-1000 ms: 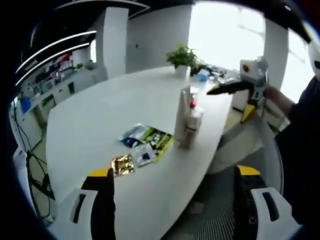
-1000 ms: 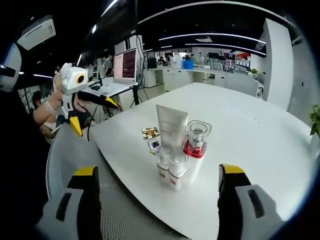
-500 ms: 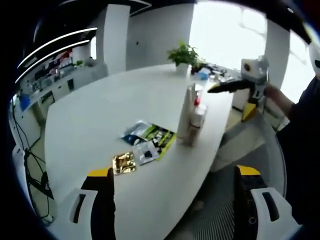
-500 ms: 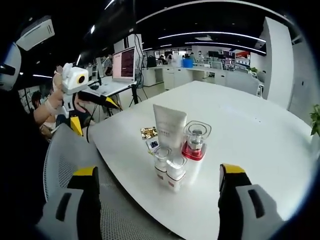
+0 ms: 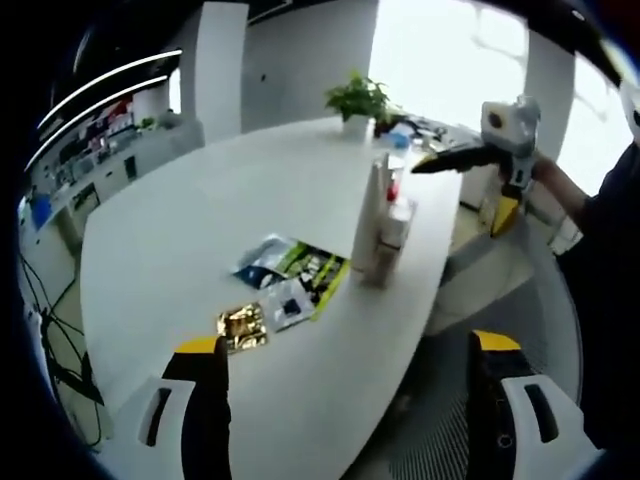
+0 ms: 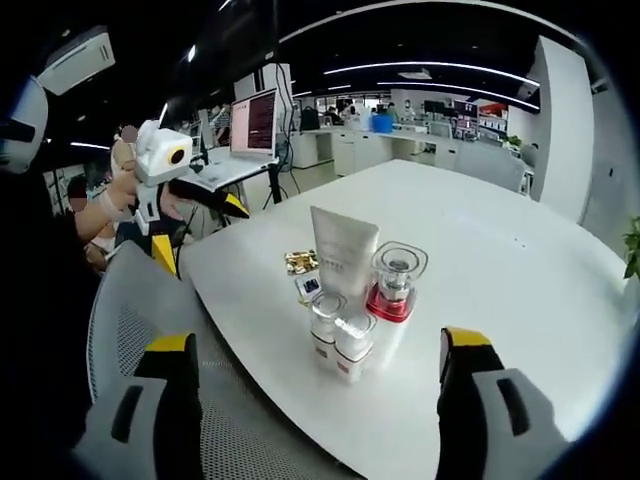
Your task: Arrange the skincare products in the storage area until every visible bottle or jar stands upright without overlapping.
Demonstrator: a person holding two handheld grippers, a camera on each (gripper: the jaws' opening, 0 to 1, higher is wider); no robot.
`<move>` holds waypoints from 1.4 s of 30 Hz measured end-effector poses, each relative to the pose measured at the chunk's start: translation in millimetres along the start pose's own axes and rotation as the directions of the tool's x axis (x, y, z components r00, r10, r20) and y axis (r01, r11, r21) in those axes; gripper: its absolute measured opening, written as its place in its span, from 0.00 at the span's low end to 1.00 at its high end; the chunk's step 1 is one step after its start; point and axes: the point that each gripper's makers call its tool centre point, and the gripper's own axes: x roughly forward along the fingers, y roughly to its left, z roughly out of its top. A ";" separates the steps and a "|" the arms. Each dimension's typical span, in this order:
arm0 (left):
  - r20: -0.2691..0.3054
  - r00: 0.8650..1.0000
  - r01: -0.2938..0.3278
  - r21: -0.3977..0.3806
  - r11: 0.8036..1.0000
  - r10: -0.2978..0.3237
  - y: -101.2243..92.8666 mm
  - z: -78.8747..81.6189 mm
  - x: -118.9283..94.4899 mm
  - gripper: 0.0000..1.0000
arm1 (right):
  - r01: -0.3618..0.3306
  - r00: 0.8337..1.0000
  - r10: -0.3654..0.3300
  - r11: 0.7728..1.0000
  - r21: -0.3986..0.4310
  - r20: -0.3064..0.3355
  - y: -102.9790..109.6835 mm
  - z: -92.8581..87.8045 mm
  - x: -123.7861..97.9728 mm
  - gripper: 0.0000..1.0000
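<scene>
On a white bench (image 6: pixel 520 290), small bottles (image 6: pixel 340 340) stand upright before a tube (image 6: pixel 343 255); both grippers' fingers open, empty.

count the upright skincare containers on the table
4, clustered near the table edge in the right gripper view: a tall white tube at the back, a red-based clear bottle beside it, and two small clear-capped bottles in front. Others may be hidden behind.

Over the last second we have drawn our left gripper (image 6: pixel 205 196) nearer the bench (image 6: pixel 480 250) edge, as the right gripper view shows. Our right gripper (image 5: pixel 440 160) now sits slightly higher in the left gripper view.
</scene>
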 end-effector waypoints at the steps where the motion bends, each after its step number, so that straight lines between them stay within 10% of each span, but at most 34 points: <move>1: -0.003 1.000 0.001 0.003 1.000 -0.001 0.3 -0.1 1.4 0.97 | -0.002 1.000 0.002 1.000 -0.003 0.002 0.2 -0.2 -0.2 1.00; 42: 0.039 0.995 0.089 -0.044 0.995 -0.087 20.5 31.9 124.2 0.32 | -0.003 0.999 0.004 1.000 0.017 -0.034 -16.1 -3.8 8.0 1.00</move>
